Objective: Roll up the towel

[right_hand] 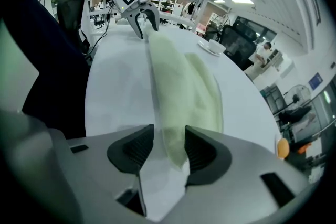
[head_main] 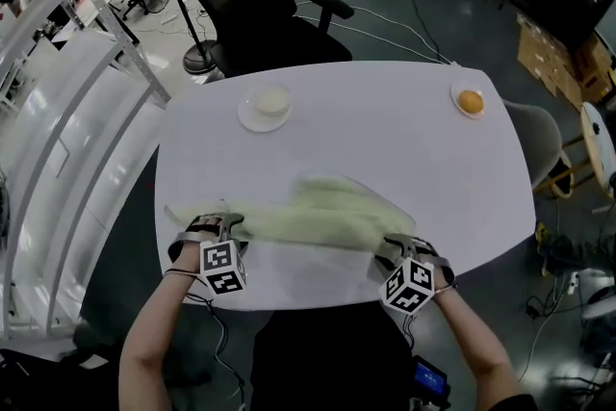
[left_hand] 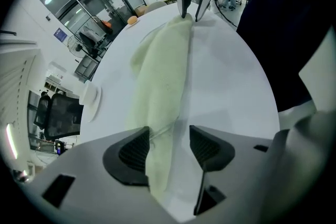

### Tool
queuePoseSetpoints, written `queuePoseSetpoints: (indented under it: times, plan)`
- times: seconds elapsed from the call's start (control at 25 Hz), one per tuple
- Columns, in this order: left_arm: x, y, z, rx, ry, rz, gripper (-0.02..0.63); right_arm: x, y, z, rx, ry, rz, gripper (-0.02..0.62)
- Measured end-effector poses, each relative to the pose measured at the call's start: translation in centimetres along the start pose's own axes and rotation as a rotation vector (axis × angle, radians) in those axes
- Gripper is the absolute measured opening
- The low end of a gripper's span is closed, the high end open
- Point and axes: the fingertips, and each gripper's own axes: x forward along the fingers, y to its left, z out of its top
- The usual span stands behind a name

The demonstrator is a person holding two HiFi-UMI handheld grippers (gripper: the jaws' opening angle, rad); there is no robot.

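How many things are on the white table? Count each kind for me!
towel: 1
plates: 2
cup: 1
orange: 1
Total: 5

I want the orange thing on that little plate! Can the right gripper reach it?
Probably yes: only bare table lies between the right gripper and the orange thing; its open jaws just straddle the towel.
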Motion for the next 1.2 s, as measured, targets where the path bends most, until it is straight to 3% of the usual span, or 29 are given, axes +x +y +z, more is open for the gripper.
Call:
queuePoseSetpoints:
  times: [0.24,0.36,0.48,0.8,1.2]
  plan:
    - [0.7,1.9,0.0,0.047,0.047,0.042,0.143,1.0,-1.6,-1.7,-0.008,0.021,-0.002,0.163]
    - [1.1,2.3,0.0,0.072,0.072,0.042,0.131,1.0,-2.6,-1.8,-0.044,0.021,-0.017,0.137]
    - [1.3,2.9,0.0,0.094,0.092,0.048,0.097,0.5,-3.8,-1.2,-0.082,0.01,-0.052,0.051]
    - [-0.1,4.1,0.3,0.122,0.095,0.076,0.077,-1.4,-4.9,-0.6,-0.1,-0.018,-0.081,0.041]
    - [-2.2,1.0,-0.8,0.172,0.091,0.082,0.075,-3.0,-2.0,-0.4,-0.102,-0.018,-0.113,0.04]
